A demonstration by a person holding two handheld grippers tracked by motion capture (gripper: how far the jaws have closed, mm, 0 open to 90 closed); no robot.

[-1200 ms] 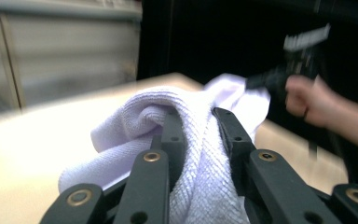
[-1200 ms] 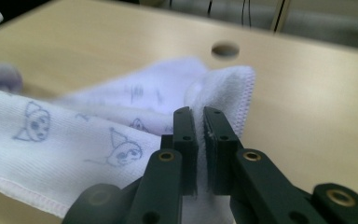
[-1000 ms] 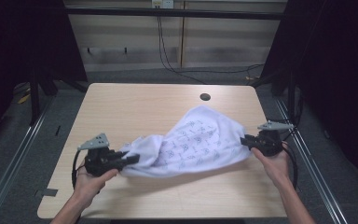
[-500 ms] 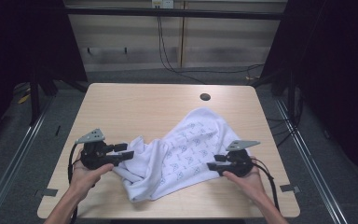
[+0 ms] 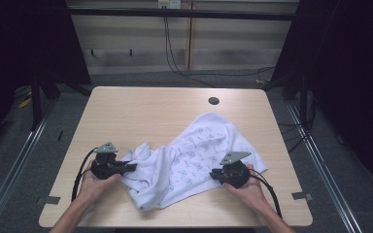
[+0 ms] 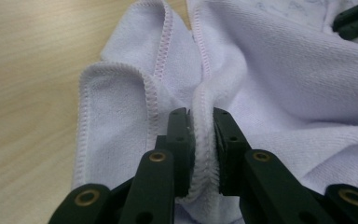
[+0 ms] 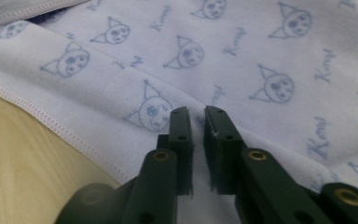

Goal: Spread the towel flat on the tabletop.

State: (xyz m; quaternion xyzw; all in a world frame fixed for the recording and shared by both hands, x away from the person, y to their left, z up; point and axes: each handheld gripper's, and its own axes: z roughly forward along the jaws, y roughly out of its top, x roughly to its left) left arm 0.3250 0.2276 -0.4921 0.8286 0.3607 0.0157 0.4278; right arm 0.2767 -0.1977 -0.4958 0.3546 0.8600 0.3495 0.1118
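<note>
The white printed garment [image 5: 189, 162] is lying crumpled on the near half of the table [image 5: 141, 111], well on the person's side of the round cable hole [image 5: 213, 101], with its plain inner face showing at one end and the cat print at the other. The left gripper [image 6: 200, 126] is pinching a stitched hem fold between its jaws, at the end farther from the hole. The right gripper [image 7: 196, 122] is resting on the printed end with its jaws nearly together; a thin ridge of cloth seems caught between them, though I cannot tell for sure. If the grippers are pulled apart now, that shallow right-hand hold is likely to slip, leaving the cloth bunched and dragged to one side.
</note>
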